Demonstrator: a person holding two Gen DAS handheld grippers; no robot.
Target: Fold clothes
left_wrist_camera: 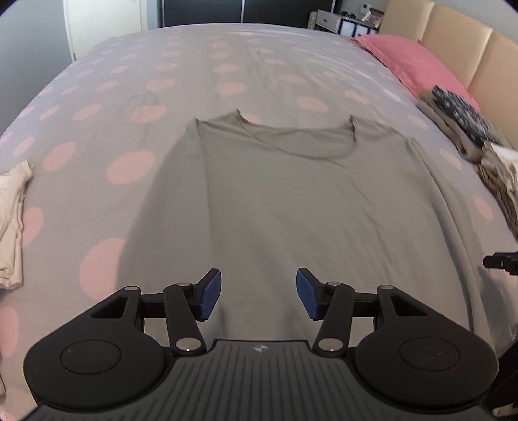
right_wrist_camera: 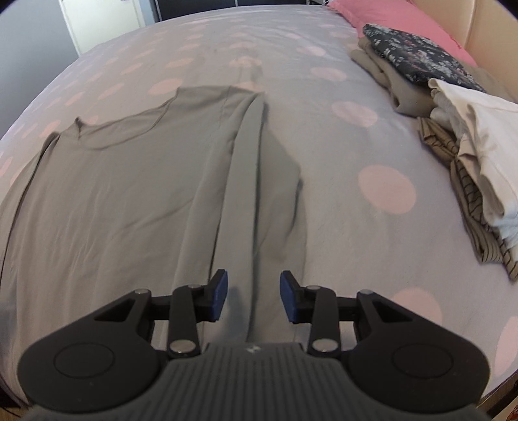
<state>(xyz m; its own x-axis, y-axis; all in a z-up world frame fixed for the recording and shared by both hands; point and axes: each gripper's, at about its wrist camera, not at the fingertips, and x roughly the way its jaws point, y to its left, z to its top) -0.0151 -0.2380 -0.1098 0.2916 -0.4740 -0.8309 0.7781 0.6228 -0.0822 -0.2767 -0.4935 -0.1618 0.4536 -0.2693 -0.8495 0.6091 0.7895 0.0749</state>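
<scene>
Both grippers, left [left_wrist_camera: 258,294] and right [right_wrist_camera: 253,296], wide apart, empty, over grey shirt [left_wrist_camera: 291,200], hem hidden.

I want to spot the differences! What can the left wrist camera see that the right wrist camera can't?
Only the left wrist view shows the cream garment lying at the bed's left edge, the nightstand by the headboard, and a tip of the other gripper at its right edge. Only the right wrist view shows the long grey sleeve laid alongside the shirt body and the striped garment under the white one. Both show the grey shirt spread flat on the dotted bedspread, the pink pillow, the floral folded item, and open jaws.
</scene>
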